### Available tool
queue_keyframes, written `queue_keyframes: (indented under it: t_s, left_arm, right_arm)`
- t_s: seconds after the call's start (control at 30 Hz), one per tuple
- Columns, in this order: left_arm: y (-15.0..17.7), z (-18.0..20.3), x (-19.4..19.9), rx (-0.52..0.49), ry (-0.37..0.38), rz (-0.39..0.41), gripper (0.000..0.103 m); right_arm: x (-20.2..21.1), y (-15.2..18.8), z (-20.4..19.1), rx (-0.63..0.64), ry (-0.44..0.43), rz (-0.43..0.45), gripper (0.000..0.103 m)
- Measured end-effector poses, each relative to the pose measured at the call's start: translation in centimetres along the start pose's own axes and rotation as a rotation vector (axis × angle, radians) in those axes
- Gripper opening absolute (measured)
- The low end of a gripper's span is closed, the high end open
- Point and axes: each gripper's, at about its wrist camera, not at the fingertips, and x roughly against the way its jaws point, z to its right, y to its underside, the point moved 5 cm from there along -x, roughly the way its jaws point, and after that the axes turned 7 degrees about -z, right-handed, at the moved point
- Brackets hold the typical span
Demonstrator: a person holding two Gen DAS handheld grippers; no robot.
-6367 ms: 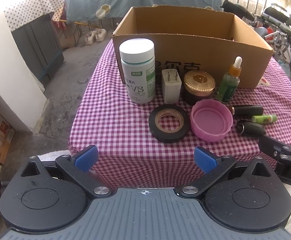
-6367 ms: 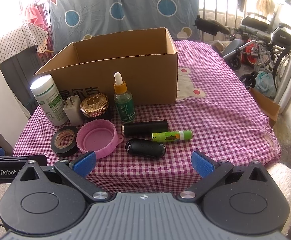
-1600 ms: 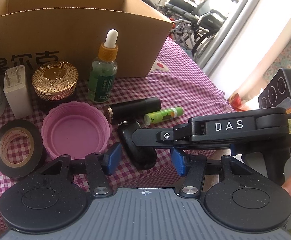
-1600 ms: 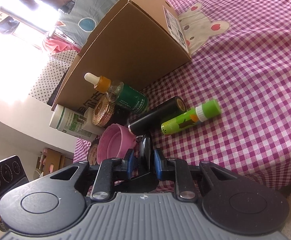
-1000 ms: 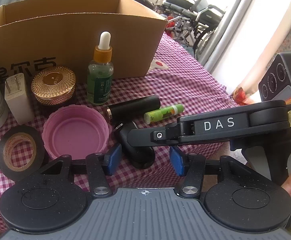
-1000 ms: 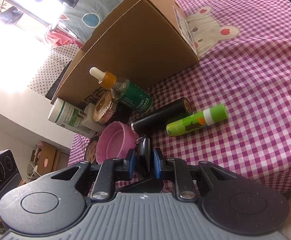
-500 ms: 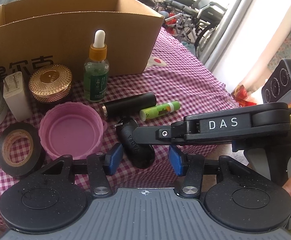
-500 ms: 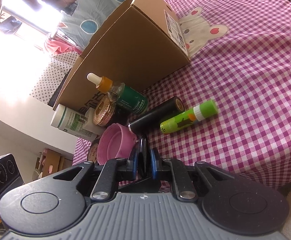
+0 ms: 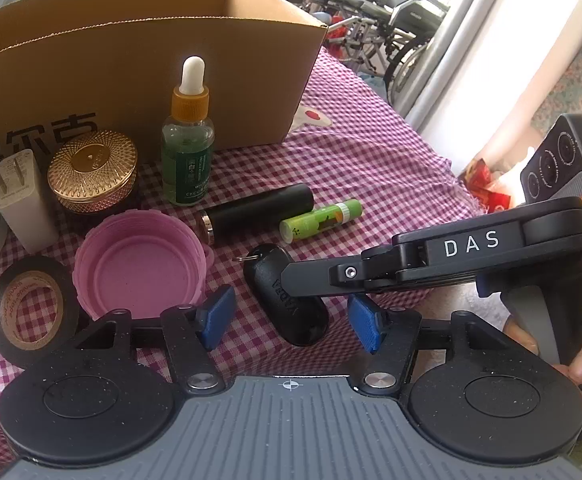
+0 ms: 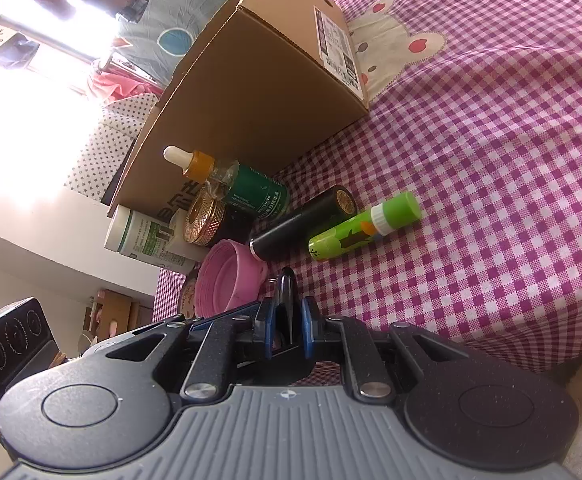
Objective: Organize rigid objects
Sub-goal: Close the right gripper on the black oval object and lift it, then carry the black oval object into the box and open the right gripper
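left wrist view, left to right. black tape roll (image 9: 31,312) flat at the surface's near left edge, touching the pink lid (image 9: 141,264) that lies open side up beside it. behind these, a white plug adapter (image 9: 25,200) upright, then a gold-lidded jar (image 9: 93,170), then a green dropper bottle (image 9: 187,152) upright just in front of the cardboard box (image 9: 131,76). right of the lid: a black tube (image 9: 257,212) lying down, a green stick (image 9: 321,220) just beside it, apart by a sliver.

nearer, a black key fob (image 9: 291,308) lies on the checked cloth (image 9: 371,160) of the surface. left tongs (image 9: 291,320) straddle the fob, jaws opening, blue pads clear of it on both sides. right tongs (image 9: 291,280) reach in from the right, tips over the fob's far end.

right wrist view: right tongs (image 10: 287,326) closed on the thin edge of the key fob (image 10: 287,284), blue pads pressed to either side. pink lid (image 10: 227,280) just left of the tips, black tube (image 10: 303,220) and green stick (image 10: 363,226) beyond, box (image 10: 259,92) behind.

a hand (image 9: 571,356) holds the right tongs' grip at far right.
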Motion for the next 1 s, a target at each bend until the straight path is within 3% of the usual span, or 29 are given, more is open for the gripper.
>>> queue_keyframes:
  t_s: [0.23, 0.3, 0.4, 1.0]
  left_arm:
    - [-0.2, 0.3, -0.3, -0.031, 0.0, -0.002, 0.064]
    - [-0.2, 0.6, -0.4, -0.041, 0.011, -0.003, 0.068]
    - [-0.1, 1.0, -0.6, -0.08, -0.04, 0.008, 0.069]
    - [-0.1, 2.1, 1.3, -0.119, -0.048, 0.071, 0.069]
  right_arm:
    - [-0.4, -0.6, -0.4, 0.045, 0.017, -0.048, 0.018]
    - [-0.6, -0.7, -0.7, 0.064, 0.015, -0.058, 0.018]
    - [-1.3, -0.7, -1.2, 0.088, 0.003, -0.072, 0.018]
    - [-0.7, 0.4, -2.6, 0.086, 0.002, 0.015, 0.017]
